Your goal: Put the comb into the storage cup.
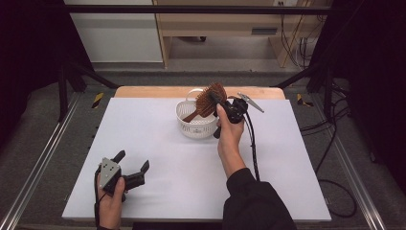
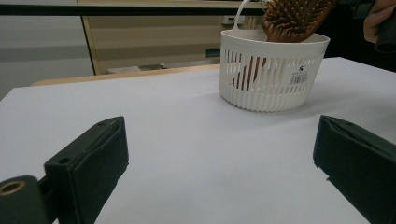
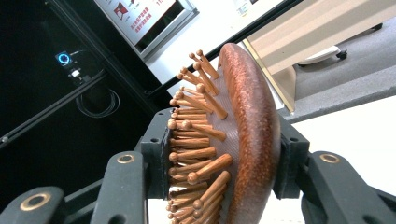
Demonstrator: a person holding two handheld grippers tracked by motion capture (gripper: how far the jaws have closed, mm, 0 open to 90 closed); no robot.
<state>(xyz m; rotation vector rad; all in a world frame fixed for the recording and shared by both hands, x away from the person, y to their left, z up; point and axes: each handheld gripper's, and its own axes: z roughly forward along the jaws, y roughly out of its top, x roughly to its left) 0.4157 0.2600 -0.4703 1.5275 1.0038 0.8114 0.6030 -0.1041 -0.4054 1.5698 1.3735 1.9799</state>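
Note:
A brown wooden hairbrush stands tilted with its handle down in a white slotted basket at the table's far middle. My right gripper is shut on the brush's head. In the right gripper view the brush head sits clamped between the two black jaws, its wooden pins pointing left. The left gripper view shows the basket ahead with the brush rising from it. My left gripper rests low at the table's near left, open, nothing between its jaws.
The white table top lies on a wooden board. A cable trails from the right gripper along the forearm. Black frame bars and floor cables flank the table on both sides.

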